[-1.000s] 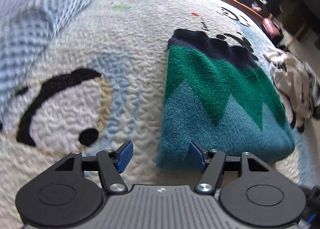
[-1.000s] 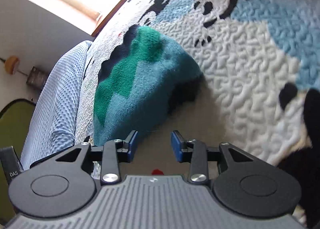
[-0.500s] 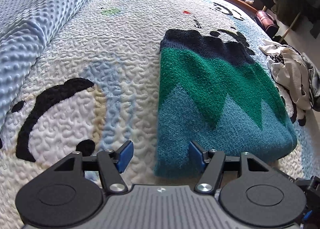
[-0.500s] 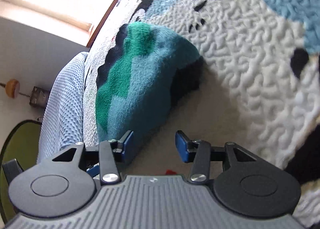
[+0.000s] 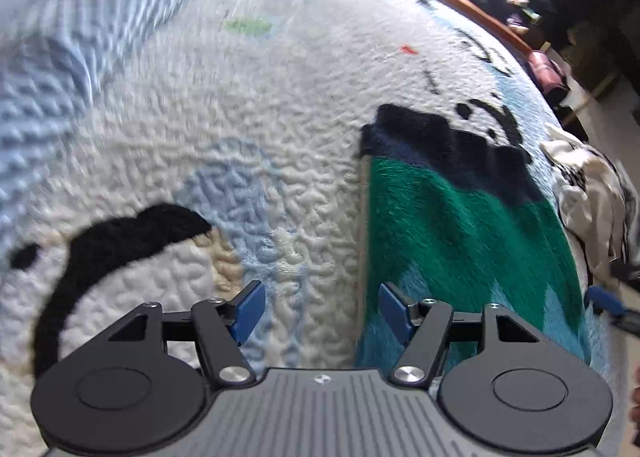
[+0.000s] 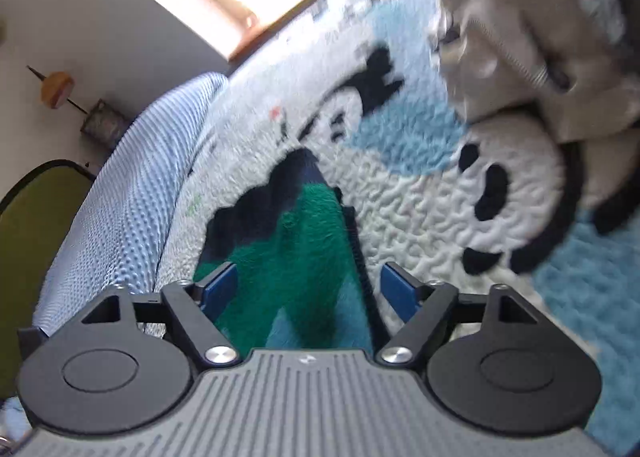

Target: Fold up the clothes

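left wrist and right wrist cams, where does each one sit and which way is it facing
Left wrist: sits on the left claw, tilted down at the panda bedspread; the folded green sweater lies under its right finger; open jaws show.
Right wrist: sits on the right claw, looking over the sweater toward a pale clothes heap and the window; jaws opening, gripping nothing.
Shared: sweater, bedspread, blue blanket, clothes heap.

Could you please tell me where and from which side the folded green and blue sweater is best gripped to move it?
Grip the folded sweater at its near light-blue end, one tool per long side edge. It lies flat and stacked on the bedspread, so sliding a finger under each edge low would likely keep the layers together.
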